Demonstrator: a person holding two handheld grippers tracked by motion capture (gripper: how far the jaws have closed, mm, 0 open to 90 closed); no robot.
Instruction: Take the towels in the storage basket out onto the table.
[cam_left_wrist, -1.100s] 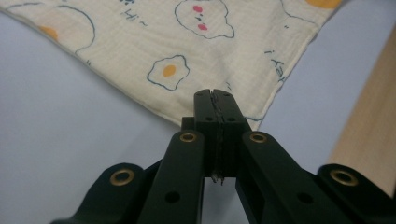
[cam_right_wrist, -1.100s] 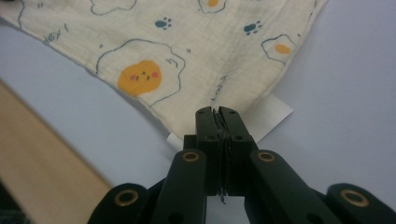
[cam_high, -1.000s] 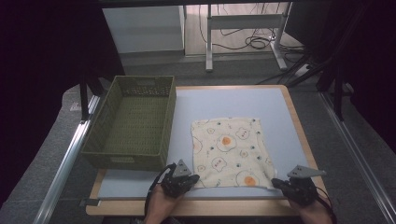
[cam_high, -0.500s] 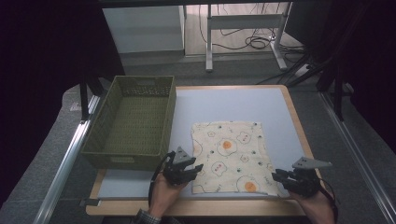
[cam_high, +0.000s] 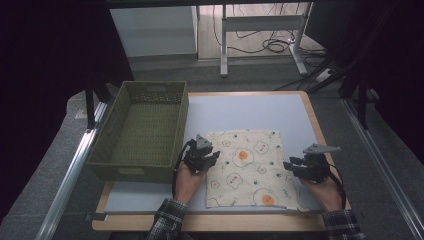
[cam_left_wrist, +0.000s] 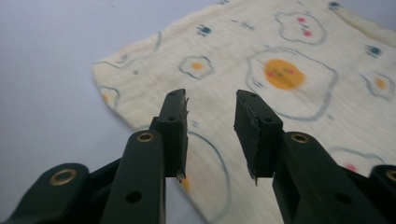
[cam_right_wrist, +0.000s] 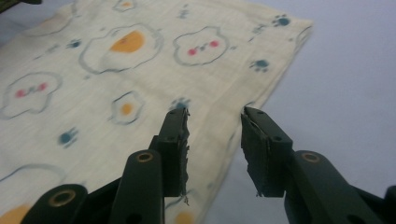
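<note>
Cloth (cam_high: 247, 167) flat on table (cam_high: 250, 107); left tool (cam_high: 212, 157), right tool (cam_high: 288, 165) both agape, empty.

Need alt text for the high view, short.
A person's hands hold an open left gripper and right gripper at opposite side edges of a cream cloth printed with fried eggs, flat on a blue mat. A green basket sits left, empty.

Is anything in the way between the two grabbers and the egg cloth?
No, nothing visible. The left gripper and the right gripper are both open at opposite side edges of the cloth, which lies flat on the bare mat.
</note>
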